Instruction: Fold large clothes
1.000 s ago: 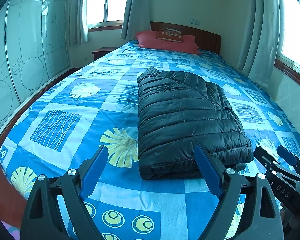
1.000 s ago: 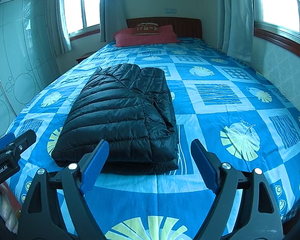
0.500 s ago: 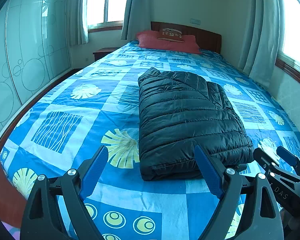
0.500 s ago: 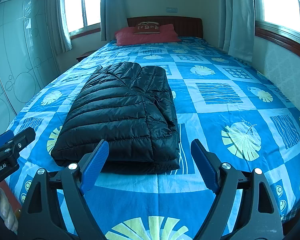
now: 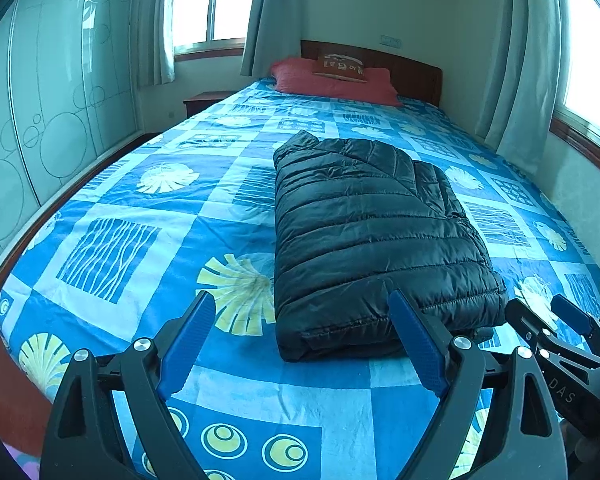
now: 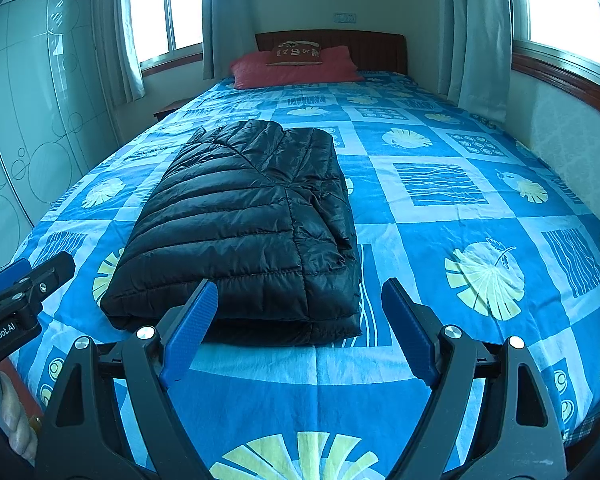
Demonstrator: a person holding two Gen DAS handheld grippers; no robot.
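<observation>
We held the left gripper (image 5: 298,338) with its blue-padded jaws spread wide and nothing between them. The black quilted puffer jacket (image 5: 372,236), folded into a thick rectangle, lay flat on the blue patterned bedspread (image 5: 148,208) just ahead of those jaws, its near edge showing in the gap and passing behind the right-hand pad, without touching either. The right gripper (image 6: 299,330) was likewise gaping and empty; from its camera the same jacket (image 6: 244,232) sat just ahead and toward the left-hand jaw, its near right corner showing in the gap. Each gripper's tips showed at the edge of the other's view, beside the jacket's near end. Far beyond both pairs of jaws, a red pillow (image 6: 292,66) rested against the dark wooden headboard (image 6: 376,50).
</observation>
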